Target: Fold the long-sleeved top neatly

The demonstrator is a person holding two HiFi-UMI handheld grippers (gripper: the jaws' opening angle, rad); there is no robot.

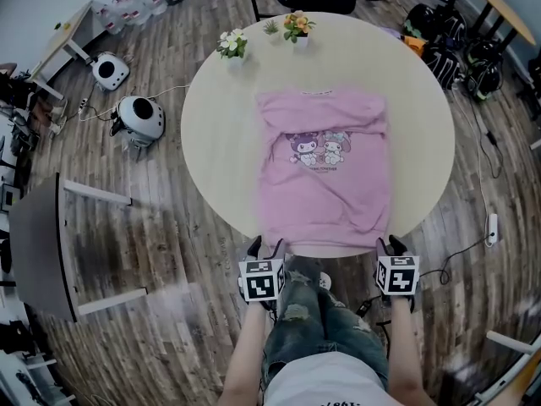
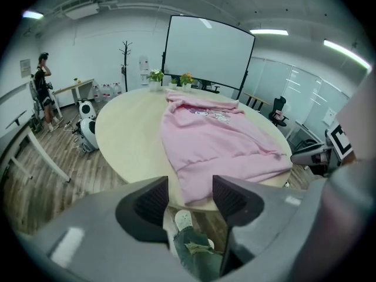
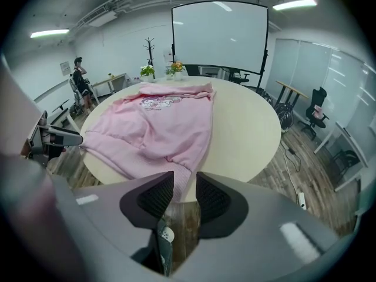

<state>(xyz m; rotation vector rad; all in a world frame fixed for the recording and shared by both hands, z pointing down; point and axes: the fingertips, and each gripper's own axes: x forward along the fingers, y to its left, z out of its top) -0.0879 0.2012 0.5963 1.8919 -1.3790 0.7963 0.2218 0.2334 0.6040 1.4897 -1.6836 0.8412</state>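
Observation:
The pink long-sleeved top [image 1: 325,172] lies flat on the round table [image 1: 220,134], print side up, collar at the far side and hem at the near edge. Its sleeves look tucked in over the body. My left gripper [image 1: 265,250] hangs just off the table's near edge at the hem's left corner, open, with only a shoe and jeans showing between its jaws [image 2: 190,200]. My right gripper [image 1: 390,247] is at the hem's right corner, open with a narrower gap [image 3: 185,195]. The hem corner [image 3: 179,178] hangs right at its jaw tips.
Two small flower pots [image 1: 233,44] [image 1: 297,26] stand at the table's far edge. A grey desk [image 1: 38,248] is at the left, with round white robots [image 1: 140,117] on the wood floor. Bags [image 1: 439,45] and cables lie at the right. A person stands far off [image 2: 42,81].

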